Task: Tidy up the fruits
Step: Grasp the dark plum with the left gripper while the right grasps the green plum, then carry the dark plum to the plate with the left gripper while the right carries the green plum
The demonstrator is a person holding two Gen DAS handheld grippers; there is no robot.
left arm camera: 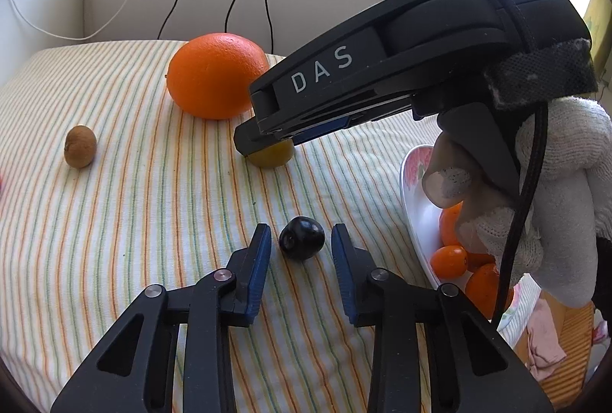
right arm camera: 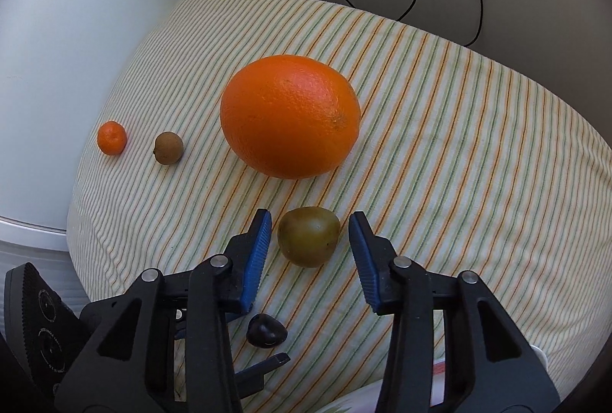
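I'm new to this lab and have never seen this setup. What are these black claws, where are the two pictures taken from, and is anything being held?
No robot here: a person holds a two-finger gripper in each hand, with a camera on each looking along its blue-padded fingers. One picture is from the left gripper, which straddles a dark cherry. It also shows the right gripper in a gloved hand. The other picture is from that right gripper, around a yellow-green fruit. Neither fruit is gripped yet; gaps show beside the pads. On the striped cloth also lie an orange, a brown fruit and a tiny orange fruit. A plate holds more.
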